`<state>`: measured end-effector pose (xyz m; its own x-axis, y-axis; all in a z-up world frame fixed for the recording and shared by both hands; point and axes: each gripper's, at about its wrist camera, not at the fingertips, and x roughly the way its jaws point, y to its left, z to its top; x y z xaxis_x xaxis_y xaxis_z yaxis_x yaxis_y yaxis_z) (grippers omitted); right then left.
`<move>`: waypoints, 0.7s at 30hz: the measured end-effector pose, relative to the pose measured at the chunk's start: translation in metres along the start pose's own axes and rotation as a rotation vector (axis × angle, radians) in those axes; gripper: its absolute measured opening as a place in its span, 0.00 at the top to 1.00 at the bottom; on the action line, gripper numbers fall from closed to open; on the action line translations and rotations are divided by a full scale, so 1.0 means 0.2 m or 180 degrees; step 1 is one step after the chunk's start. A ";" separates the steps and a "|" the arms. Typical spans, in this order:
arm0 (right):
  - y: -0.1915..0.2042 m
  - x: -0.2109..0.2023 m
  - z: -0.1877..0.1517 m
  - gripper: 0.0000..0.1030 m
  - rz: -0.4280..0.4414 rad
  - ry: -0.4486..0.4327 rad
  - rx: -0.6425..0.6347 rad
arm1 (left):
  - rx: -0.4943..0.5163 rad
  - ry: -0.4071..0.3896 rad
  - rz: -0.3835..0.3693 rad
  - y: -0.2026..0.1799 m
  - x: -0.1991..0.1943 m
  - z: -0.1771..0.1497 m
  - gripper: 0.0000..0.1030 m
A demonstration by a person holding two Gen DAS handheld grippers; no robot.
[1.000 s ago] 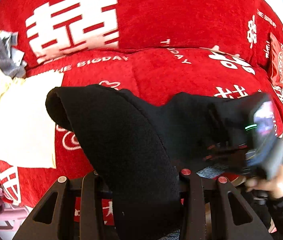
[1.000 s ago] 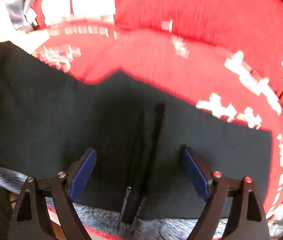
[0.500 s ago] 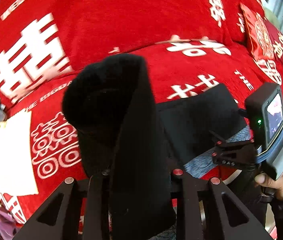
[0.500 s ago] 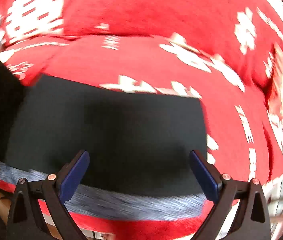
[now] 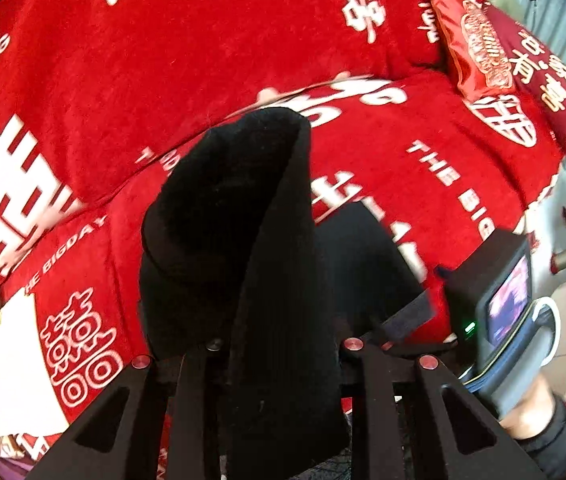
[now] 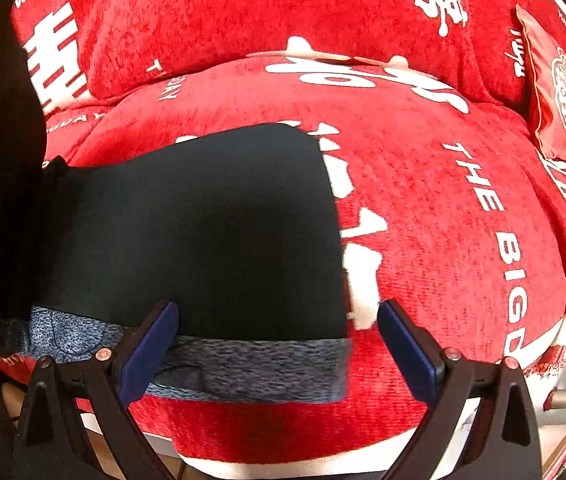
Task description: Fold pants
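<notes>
While left tongs [image 5: 279,344] pinch black pants [image 5: 243,240], right tongs [image 6: 277,344] gape.

Black pants [image 6: 203,232] on red sofa [image 6: 423,208], fingers [image 6: 151,344] apart

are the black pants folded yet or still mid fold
Mid fold: the left gripper holds one end of the black pants raised; the waistband end lies flat on the red sofa cover.
</notes>
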<state>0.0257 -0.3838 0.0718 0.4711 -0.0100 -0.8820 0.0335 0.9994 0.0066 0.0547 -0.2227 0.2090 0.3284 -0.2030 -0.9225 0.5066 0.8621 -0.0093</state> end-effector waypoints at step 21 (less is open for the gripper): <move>-0.09 -0.13 -0.14 0.03 0.0816 -0.0353 -0.0317 | 0.0103 0.0511 -0.0420 -0.27 0.46 0.07 0.37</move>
<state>-0.0117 -0.4008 0.0822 0.5467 0.2451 -0.8006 -0.1830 0.9681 0.1714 0.0693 -0.2939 0.1296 0.1276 -0.2344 -0.9637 0.5629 0.8171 -0.1242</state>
